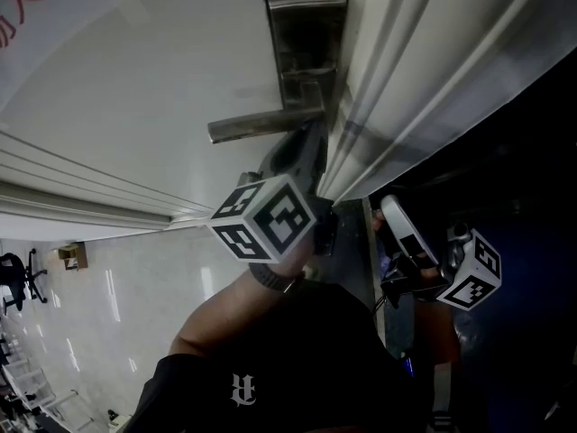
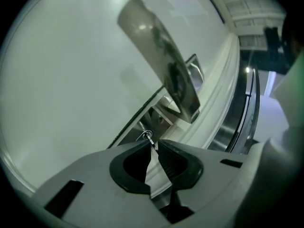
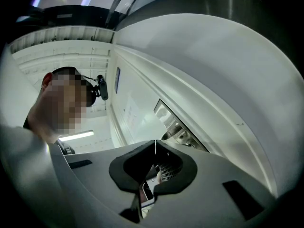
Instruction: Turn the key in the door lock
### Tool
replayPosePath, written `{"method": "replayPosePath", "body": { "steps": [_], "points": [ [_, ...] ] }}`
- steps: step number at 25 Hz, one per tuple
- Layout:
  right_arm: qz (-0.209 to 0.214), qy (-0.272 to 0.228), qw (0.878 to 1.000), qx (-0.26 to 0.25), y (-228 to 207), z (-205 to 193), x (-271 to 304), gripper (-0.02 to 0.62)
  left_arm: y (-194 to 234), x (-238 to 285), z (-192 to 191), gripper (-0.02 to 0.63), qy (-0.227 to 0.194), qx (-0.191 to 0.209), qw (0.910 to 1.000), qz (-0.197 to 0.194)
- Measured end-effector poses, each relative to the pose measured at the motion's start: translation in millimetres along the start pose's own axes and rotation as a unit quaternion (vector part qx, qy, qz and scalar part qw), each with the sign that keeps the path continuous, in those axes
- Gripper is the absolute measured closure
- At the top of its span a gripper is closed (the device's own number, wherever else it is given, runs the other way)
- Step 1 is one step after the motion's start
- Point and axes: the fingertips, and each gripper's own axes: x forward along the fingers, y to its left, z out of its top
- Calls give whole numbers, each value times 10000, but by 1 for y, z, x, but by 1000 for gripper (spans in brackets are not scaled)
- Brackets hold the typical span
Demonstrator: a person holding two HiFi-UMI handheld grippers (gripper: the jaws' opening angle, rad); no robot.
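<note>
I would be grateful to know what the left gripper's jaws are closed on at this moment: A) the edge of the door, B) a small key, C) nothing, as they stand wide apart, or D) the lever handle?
B: in the left gripper view, the left gripper has its jaw tips pinched together on the small key, close to the lever handle but not touching it.

My right gripper (image 3: 155,144) has its jaws pressed together, tips touching, with nothing between them. Just beyond the tips I see a metal lock plate (image 3: 172,122) set in the white door (image 3: 228,80), which curves overhead. A person (image 3: 57,103) shows at the left.
</note>
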Motion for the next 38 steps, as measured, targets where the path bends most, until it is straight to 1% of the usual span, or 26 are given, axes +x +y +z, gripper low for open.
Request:
{"method": "replayPosePath", "body": {
  "steps": [2,4,7,10,12,14,18,21,23,25,27,29,33,38],
  "points": [
    [34,-9,10000,11,1,-1,0,578,0,0,-1,572,71,718,9971,259],
    [64,-23,10000,23,3,-1,-1,578,-1,0,-2,571,138,1359,9898,415],
    [83,-27,10000,40,2,-1,0,578,-1,0,-2,563,227,2175,9744,528],
    [97,-30,9999,45,3,-2,0,578,-2,0,-2,560,263,2762,9587,619],
    [104,-29,9999,39,3,-3,-1,578,-4,1,-2,560,240,3203,9445,692],
    [102,-29,9999,37,2,-3,-1,578,-4,1,-2,558,230,3643,9278,774],
    [94,-35,9999,22,2,-3,-1,578,-5,2,-2,558,220,4244,9013,838],
    [73,-23,10000,-1,2,-4,-1,578,-6,2,-3,558,213,4679,8789,897],
    [30,-23,10000,-21,1,-4,-1,578,-7,2,-4,558,197,4982,8616,953],
    [-36,-28,10000,-46,-1,-4,-1,578,-8,1,-5,560,172,5343,8390,1015],
    [-99,-37,9999,-57,-4,-4,-2,578,-9,1,-6,560,152,5762,8099,1088],
    [-148,-39,9999,-50,-7,-5,-2,578,-9,0,-8,565,147,6201,7758,1162],
    [-196,-10,9998,-62,-11,-7,-3,578,-11,1,-11,572,147,7003,7026,1253],
    [-245,41,9996,-114,-15,-10,-2,578,-12,1,-14,579,178,7728,6213,1282]
  ]
}}
